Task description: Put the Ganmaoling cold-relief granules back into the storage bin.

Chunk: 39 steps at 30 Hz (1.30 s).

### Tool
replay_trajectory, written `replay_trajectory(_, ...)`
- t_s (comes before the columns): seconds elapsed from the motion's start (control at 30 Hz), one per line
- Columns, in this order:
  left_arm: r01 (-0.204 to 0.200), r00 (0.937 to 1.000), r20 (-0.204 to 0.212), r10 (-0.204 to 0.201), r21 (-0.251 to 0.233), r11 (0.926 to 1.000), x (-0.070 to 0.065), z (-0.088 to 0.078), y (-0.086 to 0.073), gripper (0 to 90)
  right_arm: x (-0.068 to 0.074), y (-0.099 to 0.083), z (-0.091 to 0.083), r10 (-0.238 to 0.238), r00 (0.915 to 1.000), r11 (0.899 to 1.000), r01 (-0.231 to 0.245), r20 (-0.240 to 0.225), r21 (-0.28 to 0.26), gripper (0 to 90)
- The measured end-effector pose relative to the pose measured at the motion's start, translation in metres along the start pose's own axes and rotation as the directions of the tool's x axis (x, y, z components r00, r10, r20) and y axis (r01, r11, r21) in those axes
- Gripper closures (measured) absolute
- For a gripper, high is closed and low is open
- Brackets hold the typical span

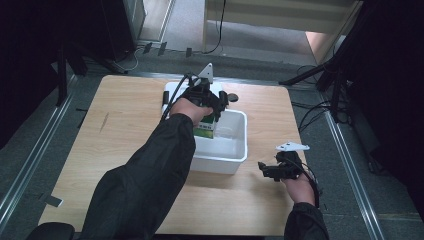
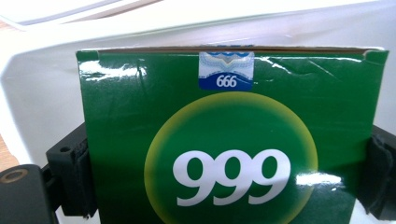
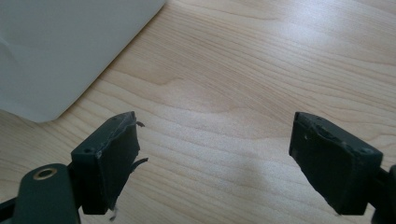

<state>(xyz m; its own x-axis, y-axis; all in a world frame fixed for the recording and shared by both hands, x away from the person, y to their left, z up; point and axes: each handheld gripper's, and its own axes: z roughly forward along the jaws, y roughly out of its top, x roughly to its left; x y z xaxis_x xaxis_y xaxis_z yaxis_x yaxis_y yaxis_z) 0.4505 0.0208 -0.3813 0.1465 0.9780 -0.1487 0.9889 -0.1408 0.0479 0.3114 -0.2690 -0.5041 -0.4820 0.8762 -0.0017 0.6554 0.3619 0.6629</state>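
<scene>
A green box (image 2: 233, 154) printed with a white "999" sits between the two black jaws of my left gripper (image 2: 229, 177), which is shut on its sides. In the high view the left gripper (image 1: 210, 107) holds the green box (image 1: 205, 128) over the left end of a white bin (image 1: 235, 150). My right gripper (image 1: 265, 170) rests low over the bare wood to the right of the bin. The right gripper (image 3: 215, 144) stands open with nothing between its jaws, and a corner of the white bin (image 3: 60, 51) lies off to its upper left.
The wooden table (image 1: 125, 135) has free room left of the bin. A small dark round object (image 1: 233, 97) and a white object (image 1: 172, 92) lie behind the bin. Cables and dark stands (image 1: 325, 75) surround the table on the floor.
</scene>
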Motion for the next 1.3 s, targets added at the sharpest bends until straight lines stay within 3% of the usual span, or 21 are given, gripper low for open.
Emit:
replay_trajectory(0.23,0.039,0.9987,-0.033,-0.039,-0.007,0.9992,0.003,0.011,0.002,5.0,0.001,0.0,0.0,0.0,1.0,1.0,0.0,-0.001,0.001,16.0)
replay_trajectory(0.63,0.048,0.997,-0.061,-0.048,-0.014,0.9988,-0.002,0.019,0.006,4.3,0.001,0.0,-0.001,0.002,1.0,1.0,-0.002,-0.004,-0.002,16.0)
replay_trajectory(0.73,0.031,0.9969,-0.072,-0.031,-0.007,0.9995,-0.002,0.02,0.006,4.1,0.001,0.0,-0.001,0.002,1.0,1.0,-0.002,-0.005,-0.001,16.0)
replay_trajectory(0.83,0.035,0.9975,-0.062,-0.036,-0.004,0.9994,-0.002,0.021,0.007,3.3,0.001,0.0,-0.001,0.0,1.0,1.0,0.0,-0.006,-0.003,16.0)
replay_trajectory(1.03,0.032,0.998,-0.054,-0.034,-0.046,0.9984,0.0,0.016,0.007,2.1,0.001,0.0,-0.001,-0.001,1.0,1.0,0.001,-0.008,-0.001,16.0)
replay_trajectory(1.3,0.029,0.9983,-0.049,-0.031,-0.031,0.9991,0.006,0.007,0.003,2.2,0.001,0.0,-0.001,-0.003,0.9999,1.0,0.003,-0.011,0.004,16.0)
